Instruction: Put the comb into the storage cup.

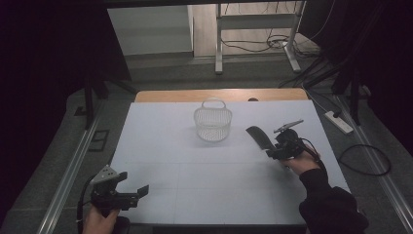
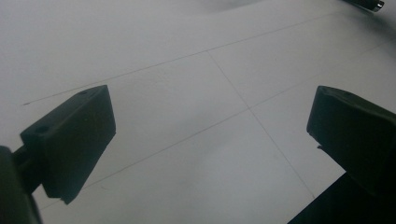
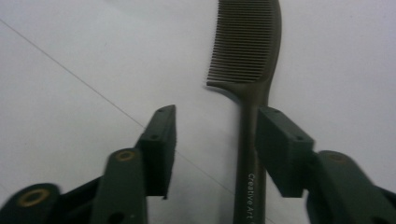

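A dark comb lies on the white table top to the right of centre, its teeth end pointing toward the basket. My right gripper is open around the comb's handle. The handle rests against the right jaw, and a gap separates it from the left jaw. The comb's teeth lie ahead of my right gripper. A white wire basket with a handle stands upright and looks empty. My left gripper is open at the table's near left corner, and nothing is between the jaws of my left gripper.
A wooden strip runs along the table's far edge. Beyond it are a metal desk frame and cables on the floor. A power strip lies on the floor to the right. Faint seam lines cross the table top.
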The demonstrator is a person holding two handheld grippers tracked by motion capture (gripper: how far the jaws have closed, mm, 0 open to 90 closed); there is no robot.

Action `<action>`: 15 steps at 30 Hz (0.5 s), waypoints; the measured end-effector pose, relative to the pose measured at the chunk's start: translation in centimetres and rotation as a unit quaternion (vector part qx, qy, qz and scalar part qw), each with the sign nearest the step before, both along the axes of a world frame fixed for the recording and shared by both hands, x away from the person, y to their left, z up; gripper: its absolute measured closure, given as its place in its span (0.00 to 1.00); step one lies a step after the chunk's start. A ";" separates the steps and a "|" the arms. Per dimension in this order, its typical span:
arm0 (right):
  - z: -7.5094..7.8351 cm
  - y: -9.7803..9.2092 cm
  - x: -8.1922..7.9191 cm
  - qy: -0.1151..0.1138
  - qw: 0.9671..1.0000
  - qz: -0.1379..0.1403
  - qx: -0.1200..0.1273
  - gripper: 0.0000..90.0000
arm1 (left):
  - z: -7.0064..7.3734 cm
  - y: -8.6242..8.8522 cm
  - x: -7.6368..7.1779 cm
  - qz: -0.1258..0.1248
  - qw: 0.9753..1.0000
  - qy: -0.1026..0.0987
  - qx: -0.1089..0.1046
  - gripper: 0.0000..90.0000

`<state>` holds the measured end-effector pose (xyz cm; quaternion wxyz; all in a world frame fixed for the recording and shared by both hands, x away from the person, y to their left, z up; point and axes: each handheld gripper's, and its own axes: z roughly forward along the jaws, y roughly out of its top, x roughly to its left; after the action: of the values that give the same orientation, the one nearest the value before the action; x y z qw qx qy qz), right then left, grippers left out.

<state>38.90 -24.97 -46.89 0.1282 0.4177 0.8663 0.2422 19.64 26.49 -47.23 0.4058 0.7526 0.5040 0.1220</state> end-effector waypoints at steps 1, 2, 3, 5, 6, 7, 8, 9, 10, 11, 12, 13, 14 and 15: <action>0.0 -0.1 0.0 -0.001 1.000 -0.002 0.001 0.49 | 0.0 0.0 0.0 0.000 1.000 0.000 0.001 0.02; 0.1 -0.1 0.1 -0.002 1.000 -0.006 0.002 0.44 | 0.0 0.0 0.0 0.000 1.000 0.000 0.002 0.02; 0.2 -0.2 0.1 0.000 1.000 -0.008 0.003 0.42 | 0.0 -0.1 0.0 -0.001 1.000 0.001 0.003 0.02; 0.3 -0.3 0.2 0.002 1.000 -0.011 0.005 0.37 | 0.0 -0.1 0.0 -0.001 1.000 0.001 0.005 0.02; 0.3 -0.4 0.3 0.001 1.000 -0.013 0.005 0.35 | 0.0 -0.1 0.0 -0.002 1.000 0.001 0.006 0.02; 0.4 -0.5 0.4 0.002 1.000 -0.016 0.007 0.32 | 0.0 -0.2 0.0 -0.002 1.000 0.001 0.007 0.02; 0.4 -0.6 0.4 0.004 1.000 -0.019 0.010 0.29 | 0.0 -0.2 0.0 -0.002 1.000 0.001 0.009 0.03; 0.4 -0.8 0.5 0.004 1.000 -0.019 0.006 0.26 | 0.0 -0.2 0.0 -0.003 1.000 0.002 0.010 0.03; 0.3 -0.9 0.6 0.003 1.000 -0.022 0.005 0.23 | 0.0 -0.3 0.1 -0.003 1.000 0.002 0.011 0.03; 0.4 -1.0 0.6 0.003 1.000 -0.025 0.004 0.22 | 0.0 -0.3 0.1 -0.003 1.000 0.002 0.013 0.03; 0.3 -1.1 0.7 0.006 1.000 -0.027 0.005 0.21 | 0.0 -0.3 0.1 -0.004 1.000 0.003 0.014 0.03; 0.3 -1.2 0.8 0.008 1.000 -0.029 0.008 0.20 | 0.0 -0.4 0.1 -0.004 1.000 0.003 0.015 0.03; 0.3 -1.3 0.8 0.007 0.999 -0.030 0.011 0.19 | 0.0 -0.4 0.1 -0.004 1.000 0.003 0.016 0.03; 0.4 -1.4 0.9 0.008 0.999 -0.033 0.016 0.18 | 0.0 -0.4 0.1 -0.004 1.000 0.004 0.016 0.03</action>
<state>39.76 -26.34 -46.53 0.1229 0.4503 0.8489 0.2479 19.73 26.10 -47.22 0.3922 0.7618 0.5002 0.1252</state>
